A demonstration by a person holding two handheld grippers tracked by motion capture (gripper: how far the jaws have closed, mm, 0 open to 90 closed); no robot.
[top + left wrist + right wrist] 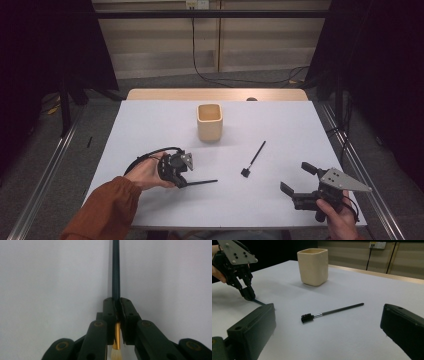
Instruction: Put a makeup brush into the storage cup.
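My left gripper [182, 182] rests low on the white table [145, 130], shut on a thin dark-handled brush [205, 181] that points right. In the left gripper view the jaws [117, 302] clamp the handle [115, 270] just above a gold ferrule and white bristles [115, 355]. A second black brush [254, 158] with a small black head lies loose in the middle right. My right gripper [297, 178] hovers open near the front right, with that black brush [332, 311] lying ahead of its wide jaws [328, 322]. The left gripper [249, 295] stands at far left.
A cream square cup [209, 121] stands upright at the table's far middle, also the cup [313, 265] beyond the loose brush. A wooden strip [215, 94] borders the far edge. Metal rails [47, 165] run along the floor on both sides.
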